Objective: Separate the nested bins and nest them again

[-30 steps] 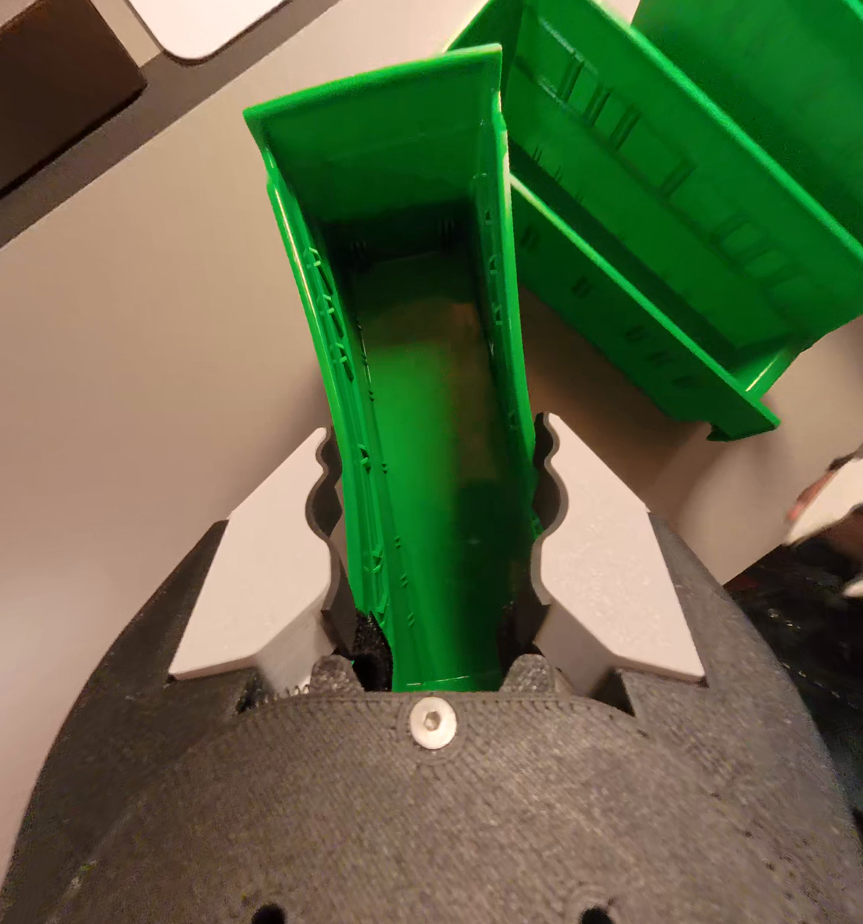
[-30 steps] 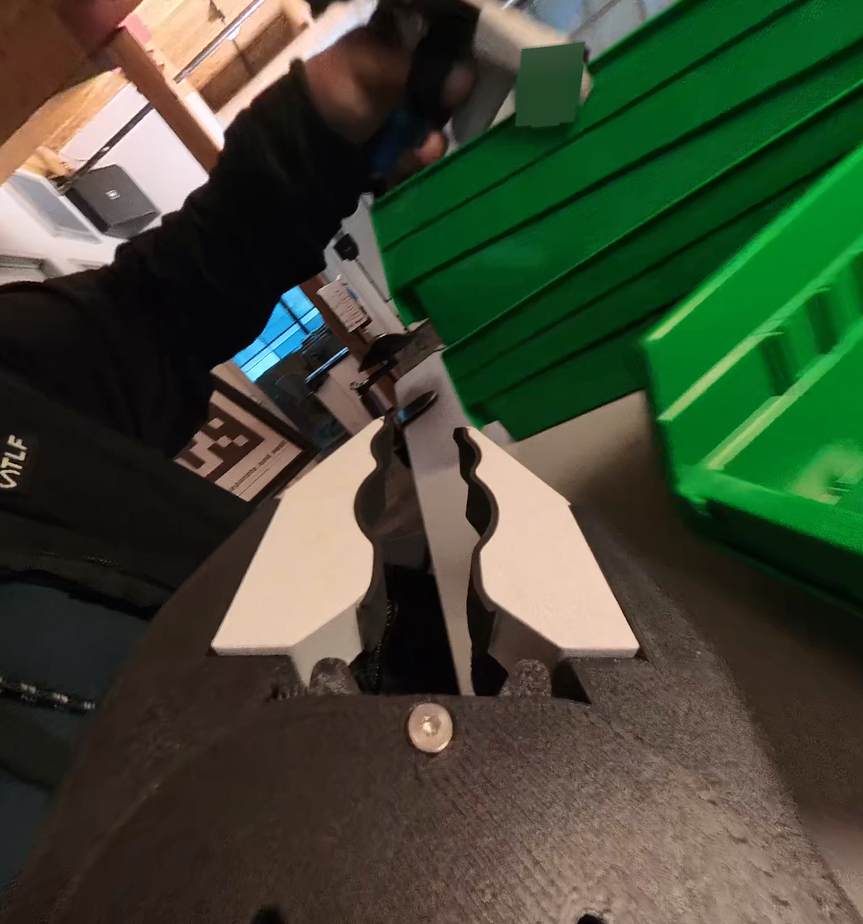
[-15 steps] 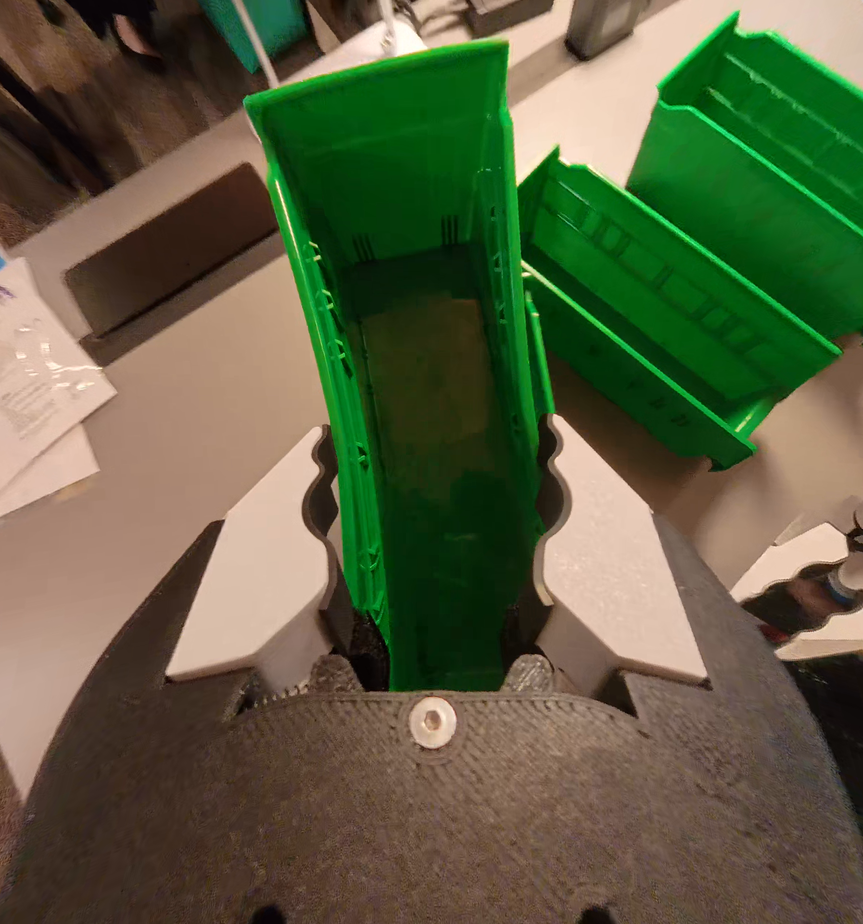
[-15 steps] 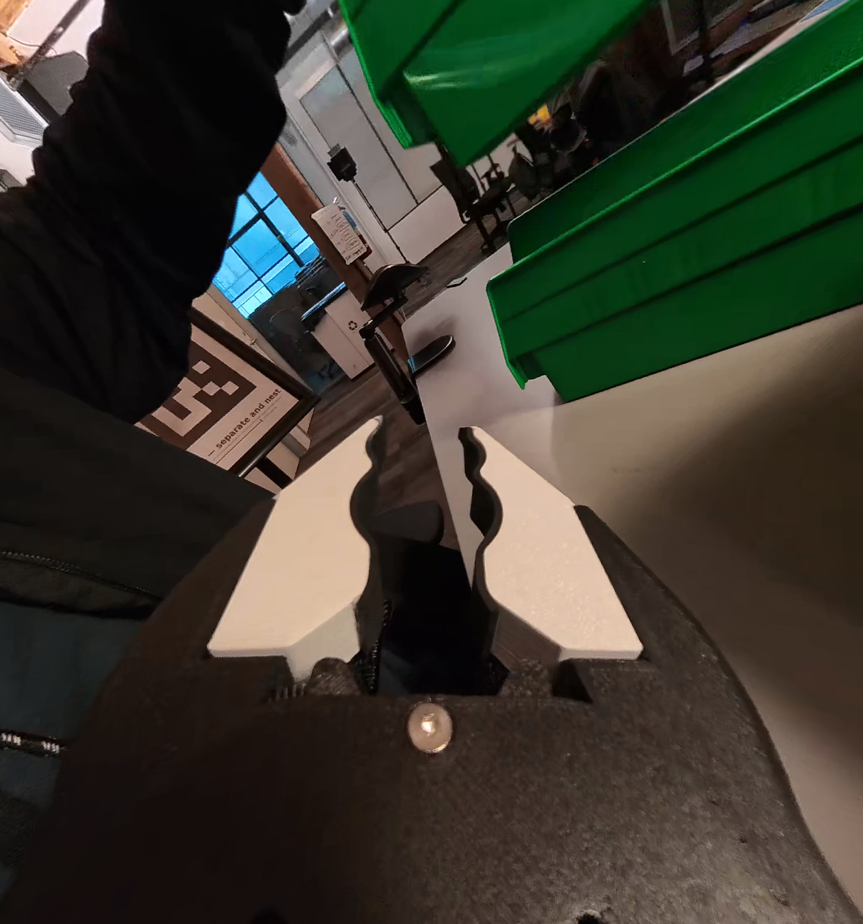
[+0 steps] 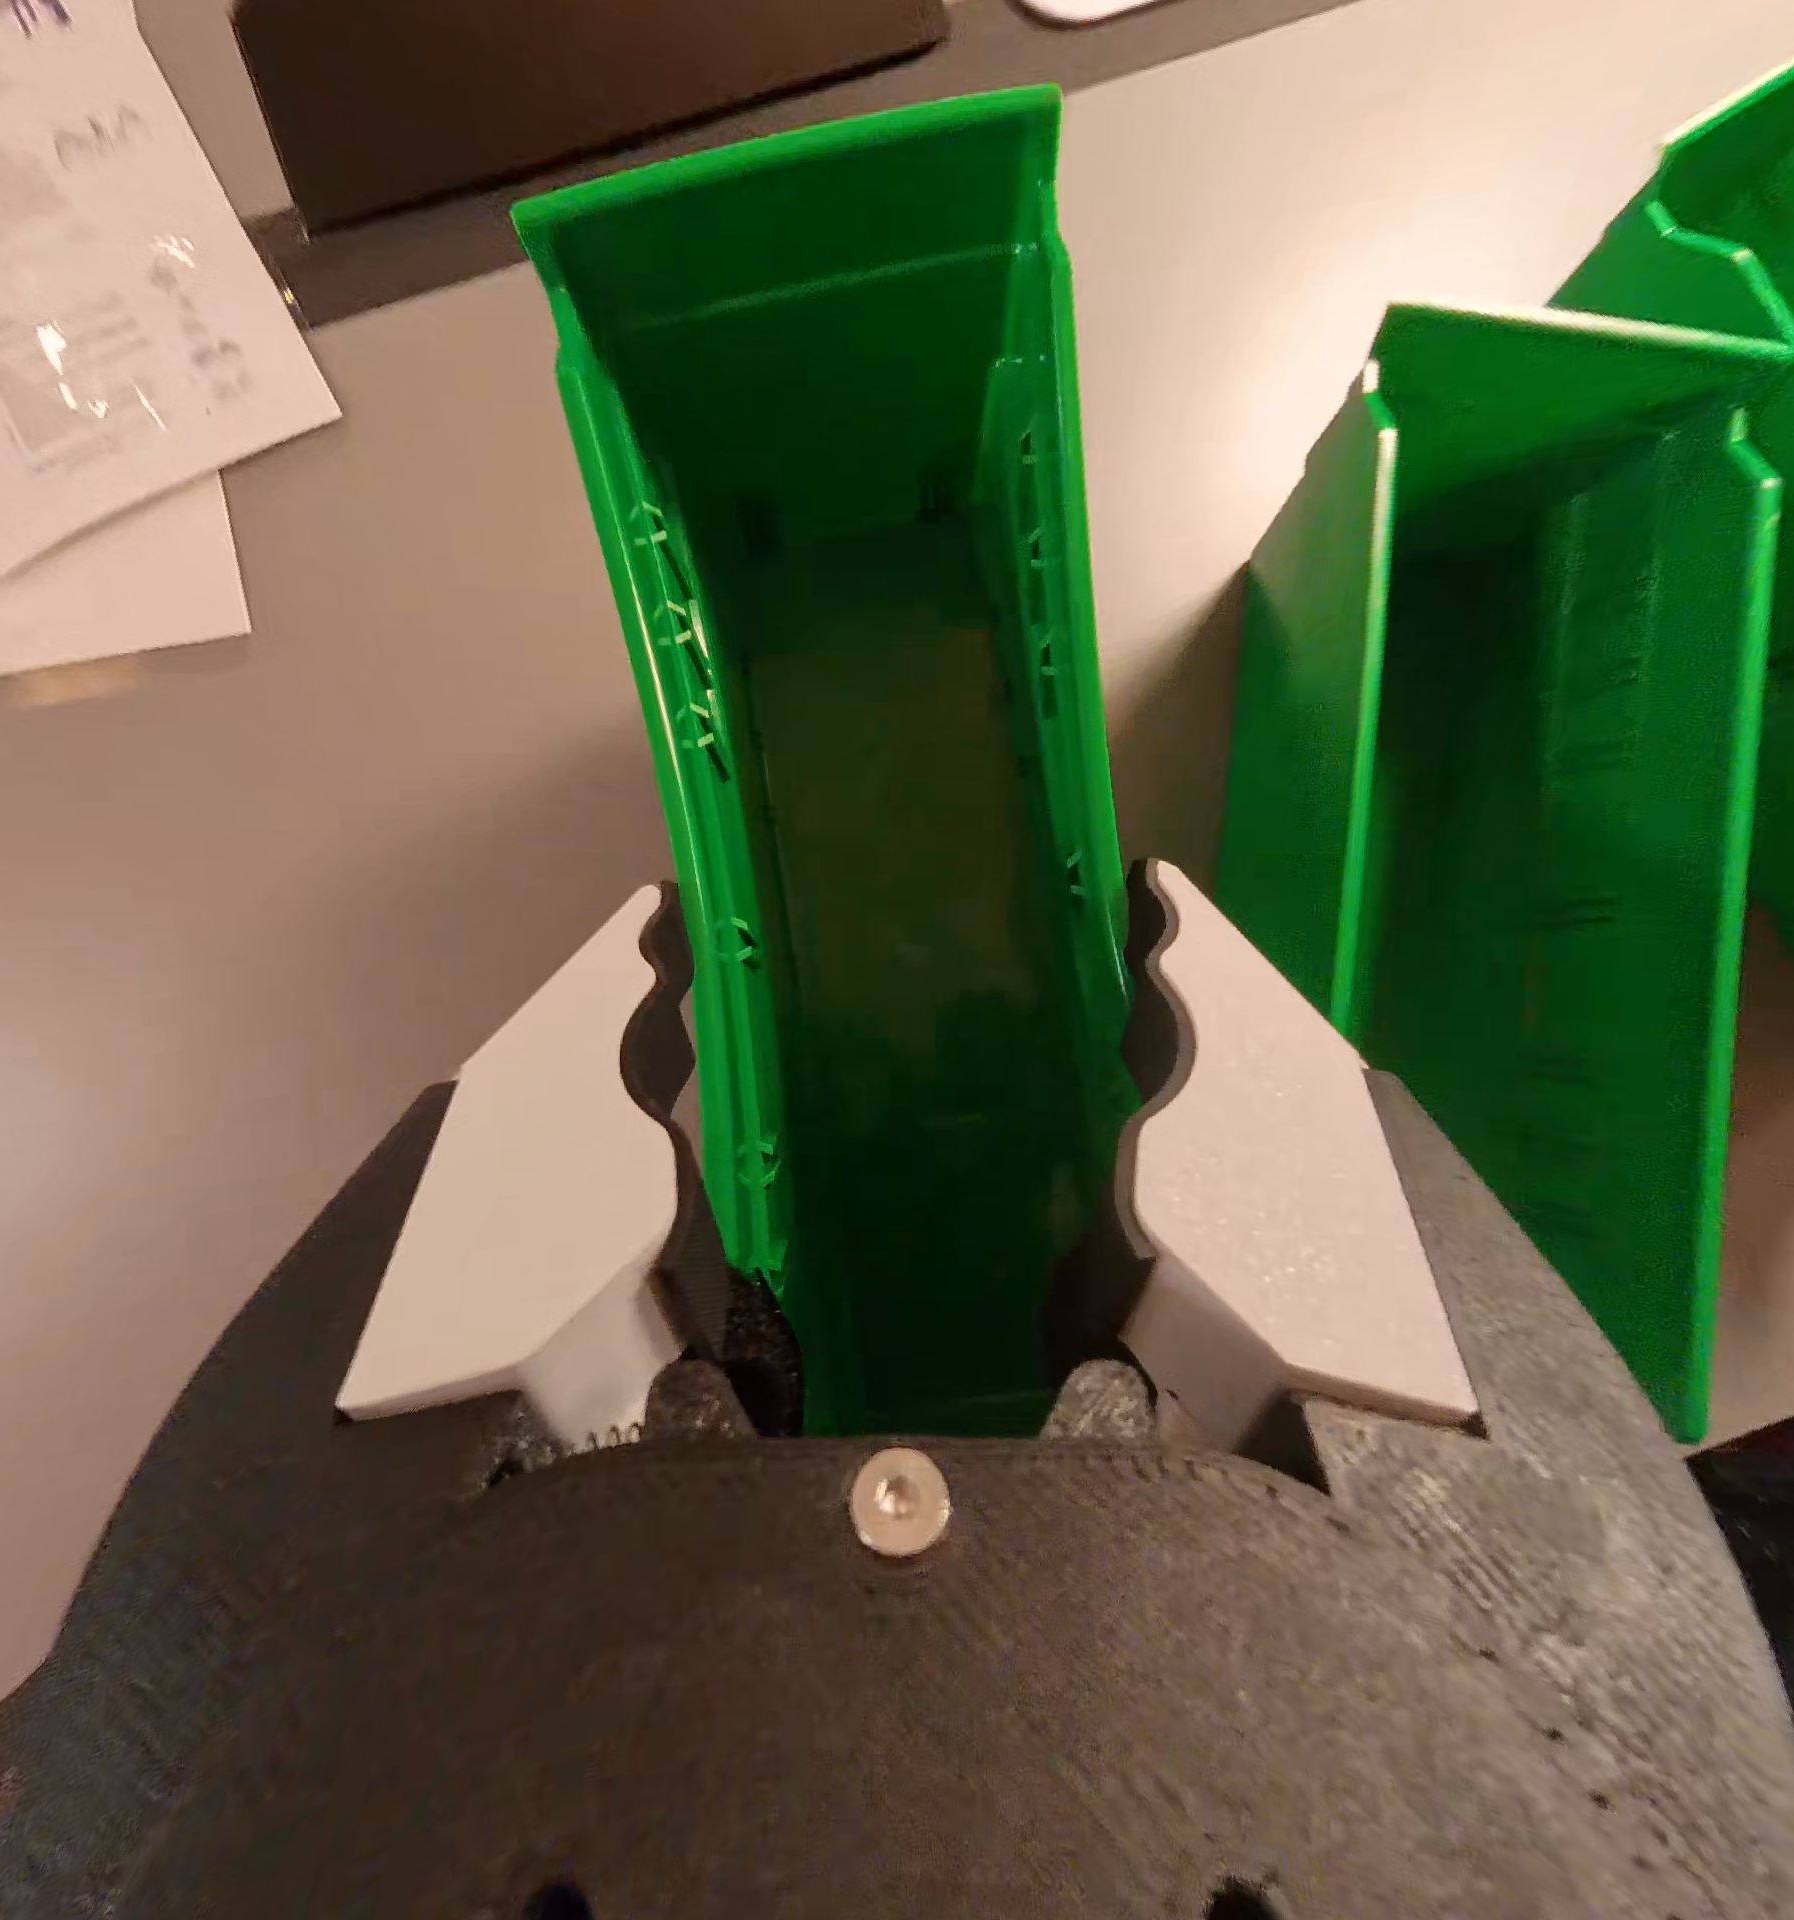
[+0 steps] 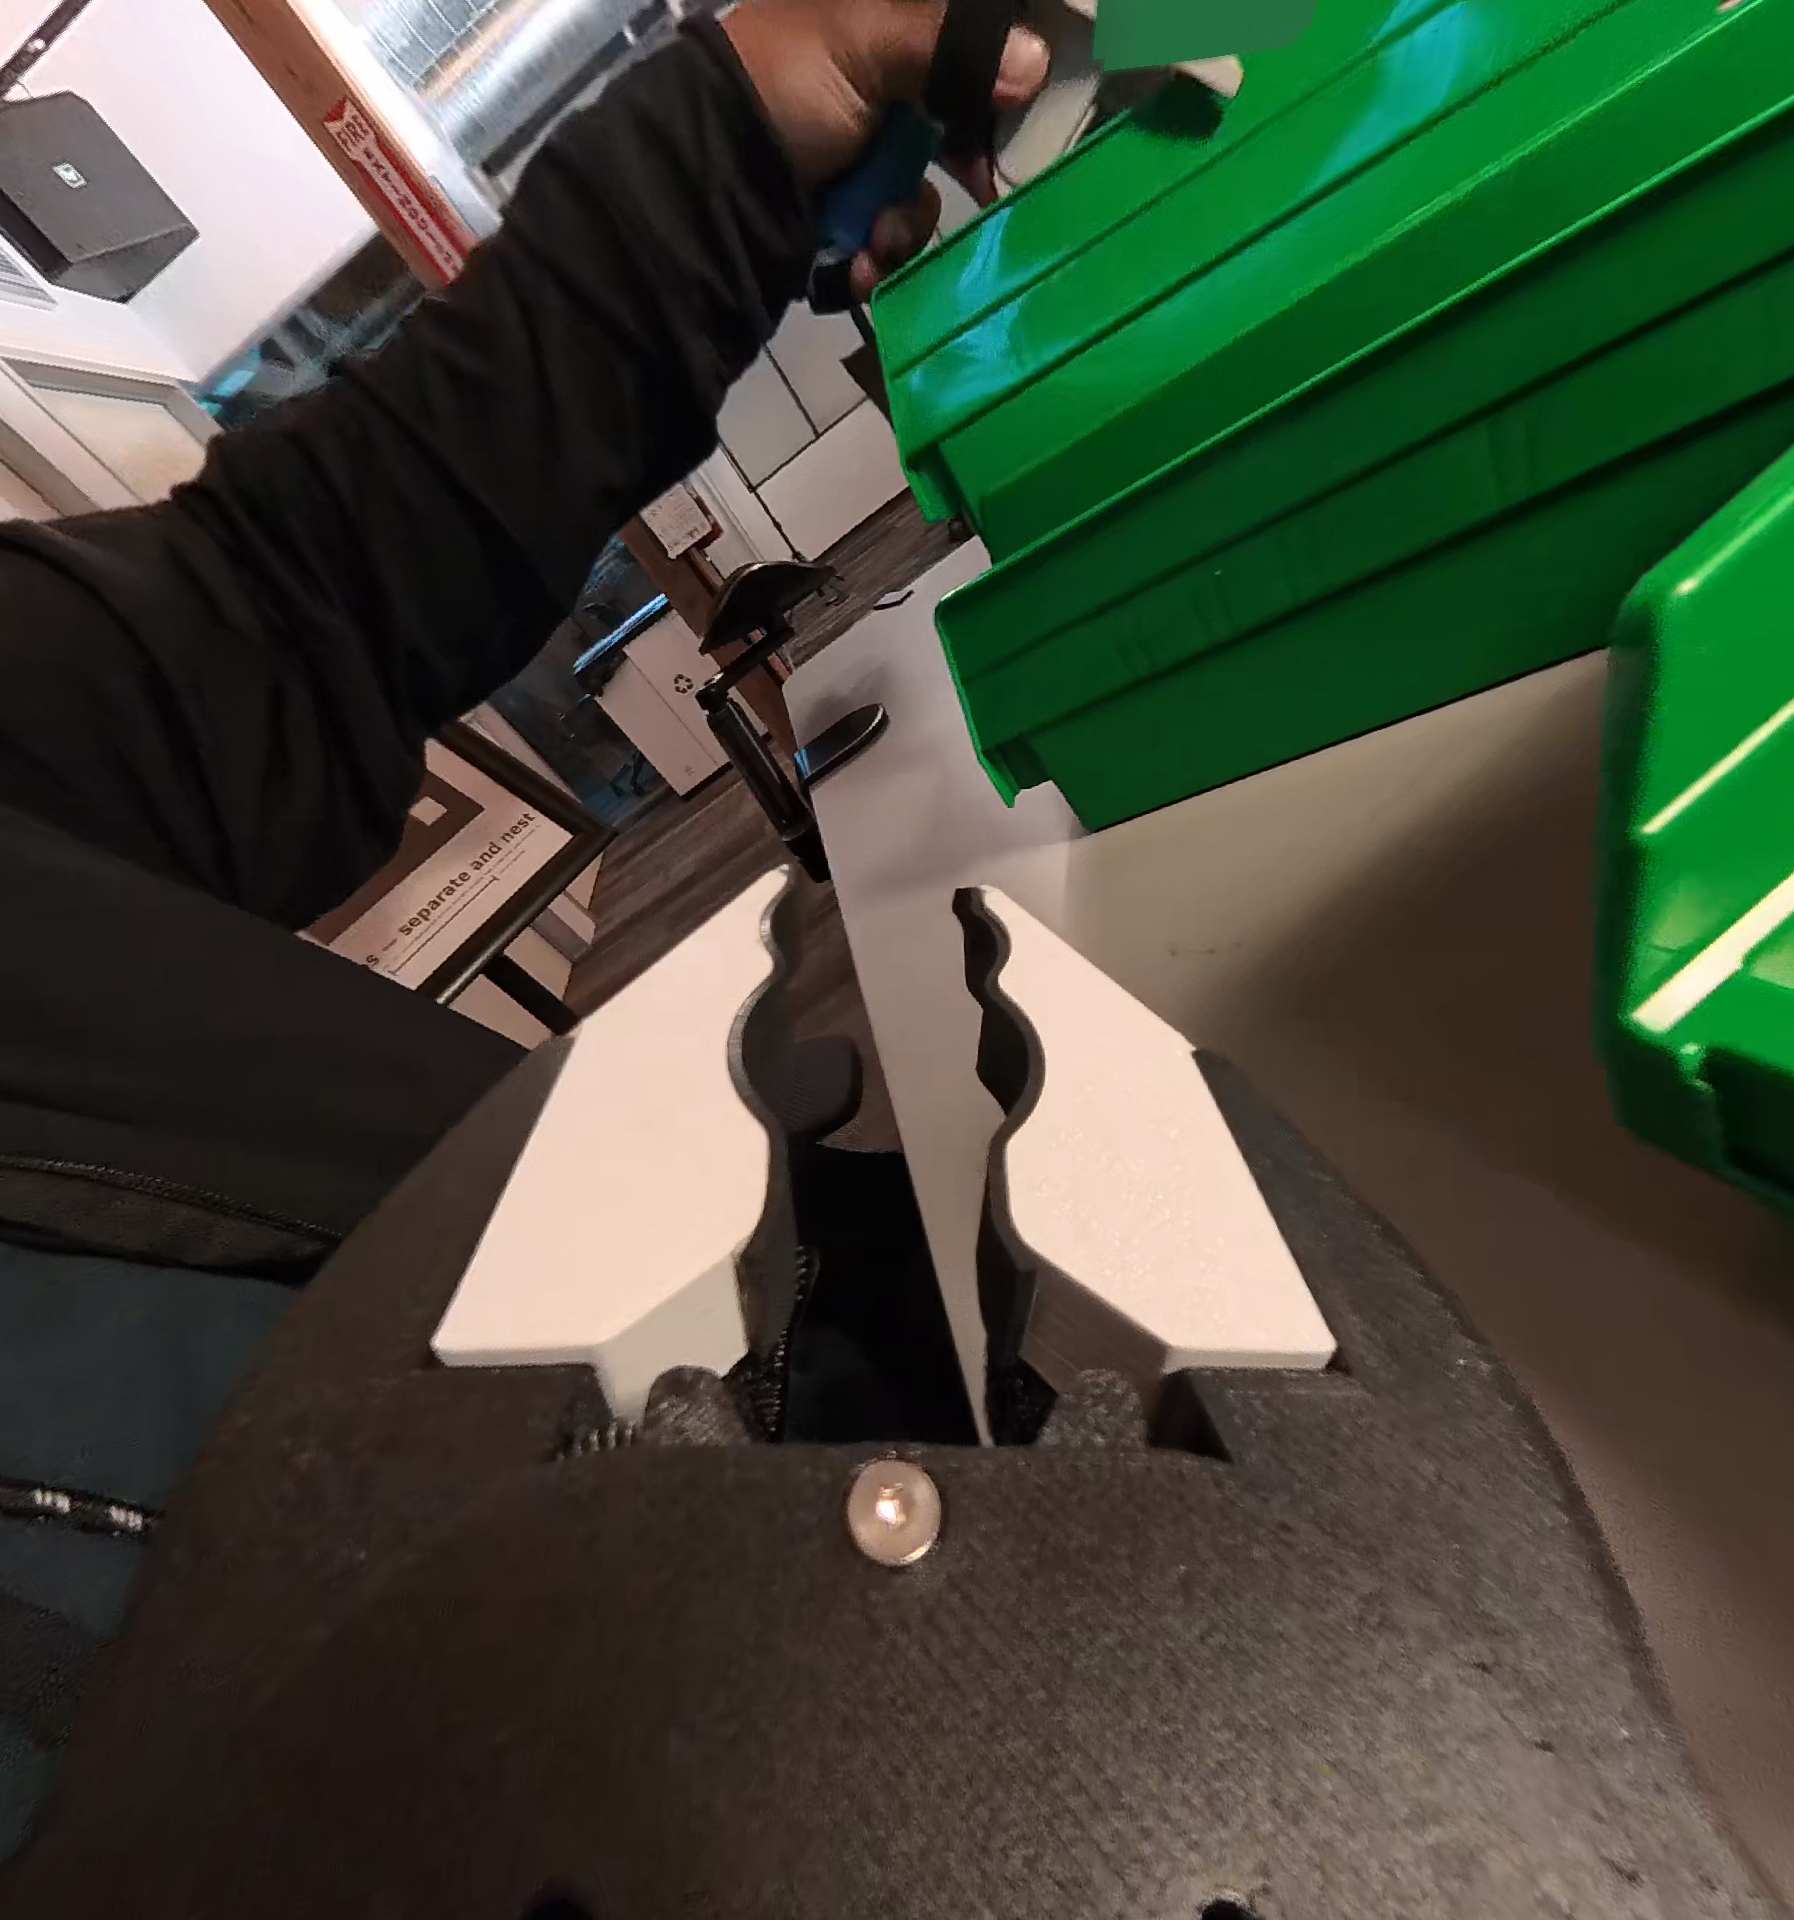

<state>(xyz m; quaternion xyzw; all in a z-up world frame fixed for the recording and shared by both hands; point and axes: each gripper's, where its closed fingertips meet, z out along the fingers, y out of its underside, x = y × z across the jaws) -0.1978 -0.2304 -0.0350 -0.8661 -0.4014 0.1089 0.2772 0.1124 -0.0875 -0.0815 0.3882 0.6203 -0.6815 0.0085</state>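
Observation:
My left gripper (image 5: 905, 883) is shut on a long green bin (image 5: 820, 364), one pad on each side wall near its end. The bin points away from me over the grey table (image 5: 249, 935). The right wrist view shows this bin (image 6: 1236, 239) raised, under a person's hand (image 6: 851, 94). A second green bin (image 5: 1558, 779) stands on the table just right of it, and a third (image 5: 1786, 260) lies at the far right. My right gripper (image 6: 872, 894) is partly open and empty, low at the table's edge (image 6: 914, 1039), with a green bin (image 6: 1745, 831) close on its right.
White papers (image 5: 72, 364) lie at the table's left. A dark flat slab (image 5: 560, 94) lies at the back. A black clamp stand (image 6: 758, 727) sits on the table edge ahead of my right gripper. A black sleeve (image 6: 405, 468) crosses the left of that view.
My left gripper has come down toward the table with the bin, beside the second bin, and its fingers have spread a little with the bin's walls. The right gripper stays low, barely changed.

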